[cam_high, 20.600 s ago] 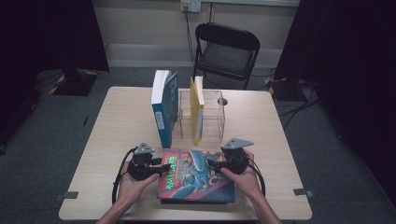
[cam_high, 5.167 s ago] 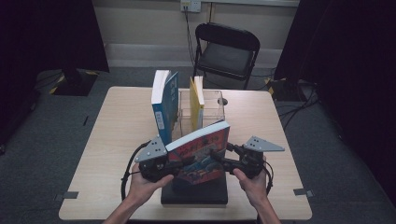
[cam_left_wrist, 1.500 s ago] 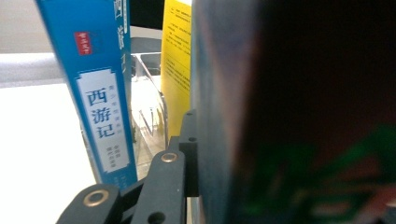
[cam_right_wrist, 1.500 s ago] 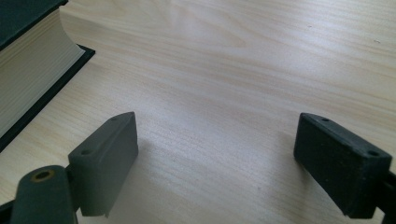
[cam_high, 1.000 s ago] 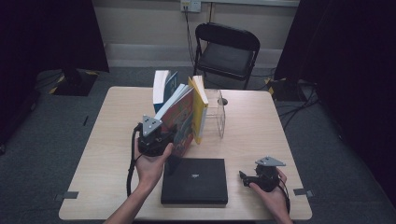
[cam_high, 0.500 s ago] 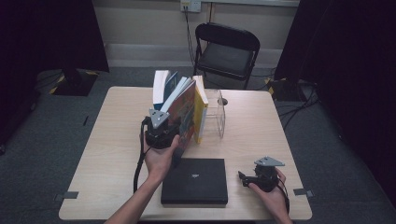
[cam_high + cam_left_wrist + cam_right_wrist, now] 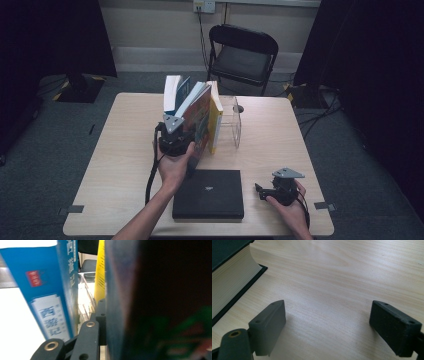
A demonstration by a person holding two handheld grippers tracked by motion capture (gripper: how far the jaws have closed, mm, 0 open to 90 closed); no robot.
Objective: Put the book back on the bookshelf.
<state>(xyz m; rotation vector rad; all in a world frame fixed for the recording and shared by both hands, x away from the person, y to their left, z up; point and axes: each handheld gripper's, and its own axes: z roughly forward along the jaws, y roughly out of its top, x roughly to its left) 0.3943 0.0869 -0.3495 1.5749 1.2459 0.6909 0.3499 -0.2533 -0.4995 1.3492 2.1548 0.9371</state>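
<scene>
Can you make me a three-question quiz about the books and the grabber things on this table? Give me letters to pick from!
1. Where is the colourful book that the left gripper holds?
A. flat on the table
B. tilted between the blue book and the yellow book
C. on the chair

2. What colour is the book lying flat near the person's side of the table?
A. black
B. red
C. white

3. How do the jaws of the right gripper stand?
A. closed on a book
B. closed on nothing
C. wide open over bare wood

Answers:
1 B: in the high view it leans between those two standing books.
2 A: its cover is black in the high view.
3 C: the right gripper view shows both jaws far apart with only table between them.
</scene>
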